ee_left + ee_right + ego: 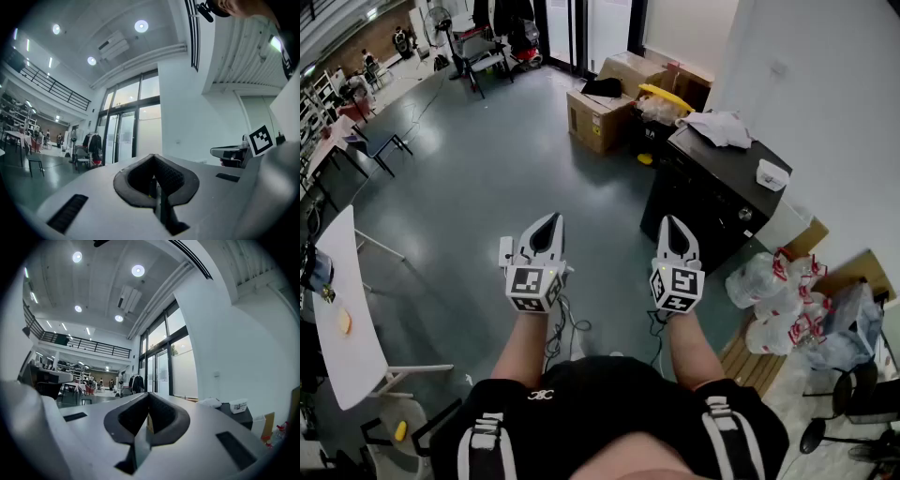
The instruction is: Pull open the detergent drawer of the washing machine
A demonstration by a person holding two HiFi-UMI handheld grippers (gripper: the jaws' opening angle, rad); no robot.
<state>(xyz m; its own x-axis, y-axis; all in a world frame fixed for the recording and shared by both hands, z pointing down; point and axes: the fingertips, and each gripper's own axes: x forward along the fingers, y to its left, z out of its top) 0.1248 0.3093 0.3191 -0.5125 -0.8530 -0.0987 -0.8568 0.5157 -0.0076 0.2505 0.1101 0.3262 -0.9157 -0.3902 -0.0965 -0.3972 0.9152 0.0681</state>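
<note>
**Detergent drawer not made out; both pairs of jaws shut on nothing**

Detergent drawer itself cannot be picked out in any view. A dark, box-shaped machine (703, 202), which looks to be the washing machine, stands against the white wall at the upper right of the head view. A crumpled white cloth (717, 127) and a small white container (772, 173) lie on its top.

The left gripper (551, 223) and the right gripper (675, 228) are held side by side in mid-air in front of the person, over the grey floor (487, 169). Both are well apart from the machine, and the right one is nearer to it. Each gripper view shows its dark pads pressed together with nothing between them, so both pairs of jaws are closed and empty. Both point roughly level towards glass doors at the far end of the room.

Cardboard boxes (600, 112) sit beyond the machine, a cluster of clear plastic bottles (769, 281) lies on its near side, and a white table (342, 309) stands at the left edge.
</note>
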